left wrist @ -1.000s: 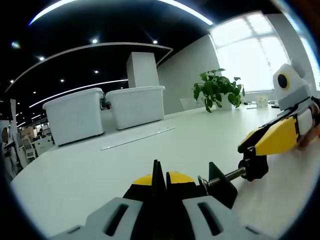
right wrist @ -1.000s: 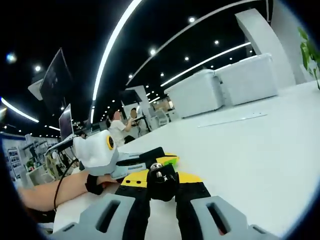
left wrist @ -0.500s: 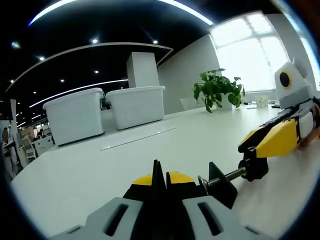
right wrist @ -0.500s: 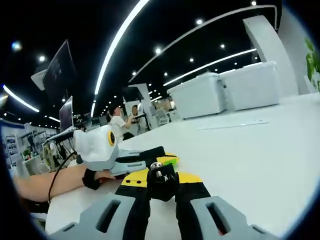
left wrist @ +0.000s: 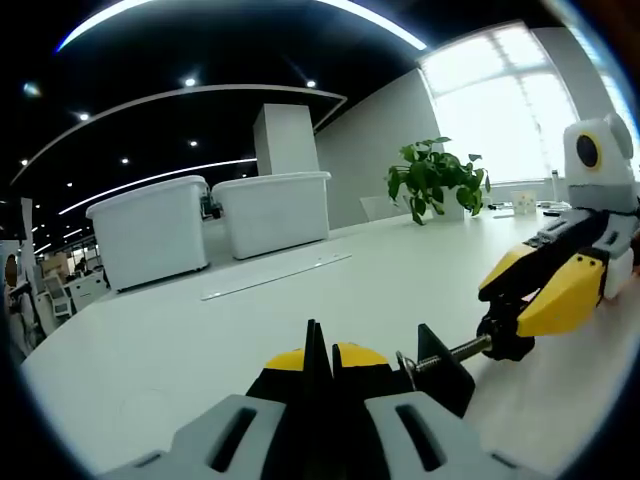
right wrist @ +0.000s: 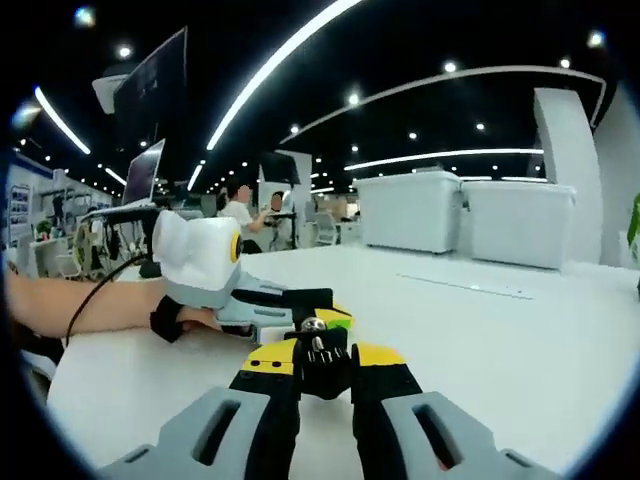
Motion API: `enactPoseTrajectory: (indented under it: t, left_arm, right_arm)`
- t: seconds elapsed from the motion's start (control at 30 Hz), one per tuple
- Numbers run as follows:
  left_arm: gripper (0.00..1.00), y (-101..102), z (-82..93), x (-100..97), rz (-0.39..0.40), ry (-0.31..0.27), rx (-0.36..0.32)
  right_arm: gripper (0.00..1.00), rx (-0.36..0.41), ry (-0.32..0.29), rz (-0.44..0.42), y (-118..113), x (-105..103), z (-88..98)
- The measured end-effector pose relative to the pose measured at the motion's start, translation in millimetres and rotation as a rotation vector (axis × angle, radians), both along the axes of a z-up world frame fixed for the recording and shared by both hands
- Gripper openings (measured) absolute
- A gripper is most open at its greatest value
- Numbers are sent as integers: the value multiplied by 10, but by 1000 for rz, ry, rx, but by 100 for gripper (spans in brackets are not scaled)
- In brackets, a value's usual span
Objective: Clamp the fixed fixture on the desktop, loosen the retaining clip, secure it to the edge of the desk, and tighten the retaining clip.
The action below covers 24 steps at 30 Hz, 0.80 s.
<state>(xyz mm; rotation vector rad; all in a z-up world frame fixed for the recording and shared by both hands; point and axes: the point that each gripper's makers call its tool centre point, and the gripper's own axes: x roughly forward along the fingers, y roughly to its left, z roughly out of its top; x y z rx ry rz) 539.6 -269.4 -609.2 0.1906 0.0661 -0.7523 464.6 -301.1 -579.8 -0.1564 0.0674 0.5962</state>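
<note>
- Rolled since a second ago, your right gripper (left wrist: 500, 325) turns the screw knob (right wrist: 316, 352), jaws pinched on it, loosening.
- Your left gripper (left wrist: 318, 372), jaws shut, steadies the clamp (left wrist: 440, 368) on the desk (left wrist: 200, 340).

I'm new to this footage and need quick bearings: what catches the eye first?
The black clamp fixture on the white desk, held by the shut left gripper, its screw reaching toward the right gripper. In the right gripper view, that gripper grips the screw's knob. Behind stand two white bins and a potted plant.
</note>
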Motion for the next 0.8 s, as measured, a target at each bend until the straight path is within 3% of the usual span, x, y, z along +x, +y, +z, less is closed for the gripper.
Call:
enactPoseTrajectory:
  t: [0.07,0.23,0.5,0.8]
  left_arm:
    - [7,0,0,-1,0,0,0]
    - [7,-3,1,2,-1,0,0]
    - [7,-6,2,3,-1,0,0]
    - [7,-6,0,-2,0,1,0]
  right_arm:
    - [19,-41,-22,0,10,1,-9]
    - [19,-41,-21,0,2,15,-11]
    - [19,-116,-66,-3,13,-7,-23]
    - [19,-334,-204,8,66,-54,1]
